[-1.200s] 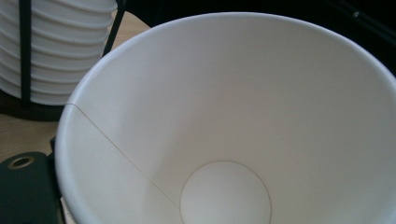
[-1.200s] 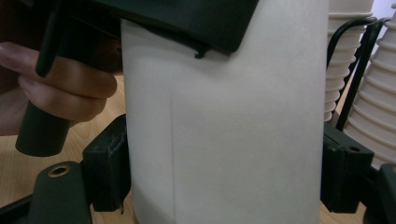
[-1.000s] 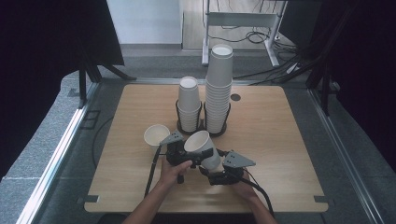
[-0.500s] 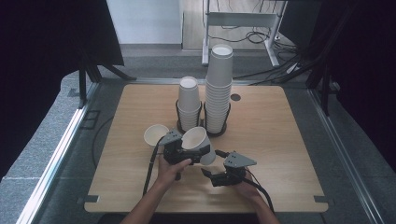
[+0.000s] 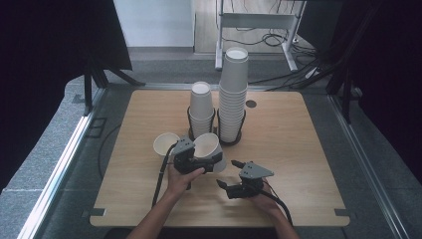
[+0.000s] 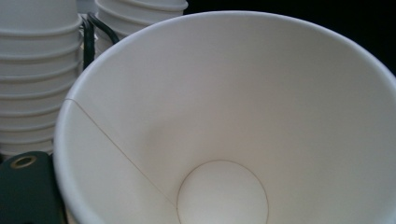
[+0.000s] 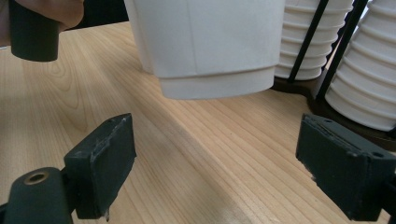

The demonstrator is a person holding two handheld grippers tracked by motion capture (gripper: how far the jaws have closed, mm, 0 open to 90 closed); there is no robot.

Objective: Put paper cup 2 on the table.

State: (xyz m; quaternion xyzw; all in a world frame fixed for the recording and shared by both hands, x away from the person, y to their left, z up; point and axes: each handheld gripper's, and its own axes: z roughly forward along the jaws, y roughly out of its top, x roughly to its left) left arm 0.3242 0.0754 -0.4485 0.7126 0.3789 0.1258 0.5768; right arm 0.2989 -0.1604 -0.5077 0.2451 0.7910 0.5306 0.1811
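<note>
A white paper cup [image 5: 209, 148] hangs tilted just above the wooden table [image 5: 298, 149], mouth up and towards the person. My left gripper [image 5: 201, 160] is shut on its wall. In the left gripper view the cup's inside [image 6: 233, 116] faces the camera, with one black finger [image 6: 28, 186] outside its rim at the lower left. My right gripper [image 5: 228, 174] stands open to the right of the cup, pointing at it. In the right gripper view its open jaws [image 7: 219, 149] frame the cup's base [image 7: 210, 46], which floats clear of the wood.
A second loose cup [image 5: 165, 143] lies on the table left of the held one. Behind stand a short stack of cups [image 5: 201, 107] and a tall stack [image 5: 233, 94], each in a black wire holder. Both stacks [image 7: 364, 79] are close behind the held cup.
</note>
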